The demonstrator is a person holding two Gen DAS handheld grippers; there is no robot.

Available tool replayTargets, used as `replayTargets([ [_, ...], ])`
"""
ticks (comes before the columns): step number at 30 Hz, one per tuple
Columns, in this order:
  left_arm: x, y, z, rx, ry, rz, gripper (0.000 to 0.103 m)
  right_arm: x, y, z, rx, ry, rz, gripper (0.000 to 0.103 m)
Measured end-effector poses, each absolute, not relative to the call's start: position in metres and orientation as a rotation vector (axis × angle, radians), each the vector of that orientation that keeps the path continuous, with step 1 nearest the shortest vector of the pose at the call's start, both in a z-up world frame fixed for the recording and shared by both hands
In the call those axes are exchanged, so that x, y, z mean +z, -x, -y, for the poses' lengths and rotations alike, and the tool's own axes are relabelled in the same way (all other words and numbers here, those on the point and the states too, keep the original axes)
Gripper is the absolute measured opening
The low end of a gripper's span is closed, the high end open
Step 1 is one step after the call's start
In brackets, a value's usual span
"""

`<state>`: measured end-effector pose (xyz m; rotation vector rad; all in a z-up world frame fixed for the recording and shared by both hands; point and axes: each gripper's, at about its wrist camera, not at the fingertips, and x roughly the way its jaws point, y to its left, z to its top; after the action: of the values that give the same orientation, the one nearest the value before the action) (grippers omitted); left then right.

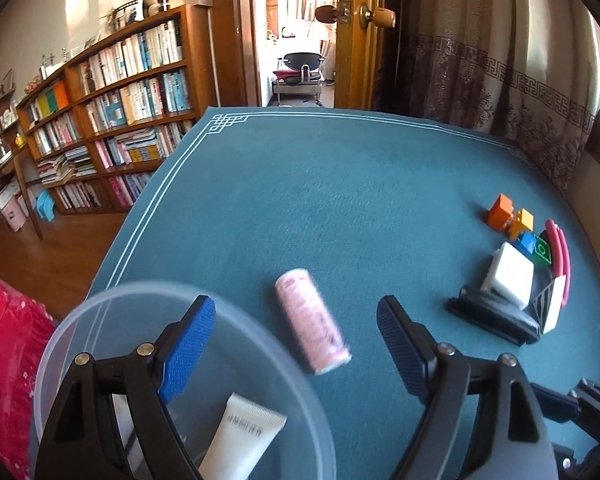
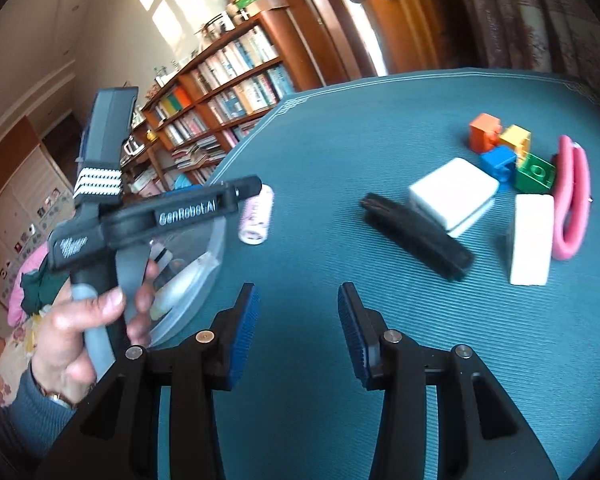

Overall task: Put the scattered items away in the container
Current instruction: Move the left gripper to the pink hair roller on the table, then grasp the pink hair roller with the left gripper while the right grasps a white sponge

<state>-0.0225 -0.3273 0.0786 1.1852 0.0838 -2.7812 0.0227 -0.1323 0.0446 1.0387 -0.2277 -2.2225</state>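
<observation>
The clear round container (image 1: 100, 320) sits at the near left edge of the blue-green tablecloth (image 1: 320, 200), and a white tube (image 1: 240, 440) already lies inside it, leaning against the wall. Your left gripper (image 1: 296, 336) hangs over its rim with the jaws spread wide and nothing between them; one blue pad is above the container, the other above the cloth. Just beside the container, between those two fingers as your left camera sees it, lies a pink patterned roll (image 1: 312, 320) on its side, apart from both pads.

Further to your right the other scattered items lie in a loose cluster: a black brush (image 2: 416, 236) lies slantwise and touches a white block (image 2: 452, 196). Beyond that sit small toy bricks close together, the orange brick (image 2: 484, 132), the yellow brick (image 2: 516, 138), the blue brick (image 2: 498, 162) and the green brick (image 2: 536, 172). A second white bar (image 2: 530, 238) lies beside a pink looped band (image 2: 572, 208), which curves along its far side.

Your right gripper (image 2: 298, 332) hovers low over bare cloth, near the brush but not touching it, jaws open and empty. In the right camera your left hand (image 2: 84, 328) is wrapped round the handle of the left tool, in a blue sleeve.

Behind the table stand a wooden bookshelf (image 1: 120, 100) full of books, an open door (image 1: 356, 32) and a patterned curtain (image 1: 500, 60)
</observation>
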Motion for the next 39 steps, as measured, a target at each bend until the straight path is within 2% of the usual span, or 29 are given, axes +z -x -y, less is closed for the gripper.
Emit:
replayTargets([
  [5,0.072,0.053,0.334,-2.797,-1.284,-0.165,0.086,0.04,-0.014,0.114,-2.244,-1.053,0.288,0.045],
  [14,0.056,0.071,0.318,-2.783,-1.494,-0.042,0.086,0.034,0.001,0.097,-2.255,-1.087,0.377,0.045],
  [19,0.05,0.068,0.319,-2.777,-1.578,-0.079,0.085,0.033,0.007,0.093,-2.266,-1.092,0.412,0.045],
  [22,0.052,0.064,0.319,-2.779,-1.591,-0.076,0.077,0.033,0.01,0.088,-2.273,-1.093,0.43,0.045],
  [26,0.054,0.054,0.314,-2.788,-1.601,-0.031,0.058,0.033,0.01,0.083,-2.29,-1.091,0.46,0.045],
  [30,0.053,0.049,0.303,-2.785,-1.562,0.069,0.053,0.034,0.011,0.077,-2.319,-1.095,0.476,0.045],
  [37,0.057,0.036,0.279,-2.844,-1.564,0.092,0.05,0.031,0.023,0.053,-2.418,-1.126,0.536,0.045],
  [39,0.056,0.031,0.27,-2.858,-1.566,0.084,0.043,0.03,0.026,0.045,-2.432,-1.133,0.55,0.045],
])
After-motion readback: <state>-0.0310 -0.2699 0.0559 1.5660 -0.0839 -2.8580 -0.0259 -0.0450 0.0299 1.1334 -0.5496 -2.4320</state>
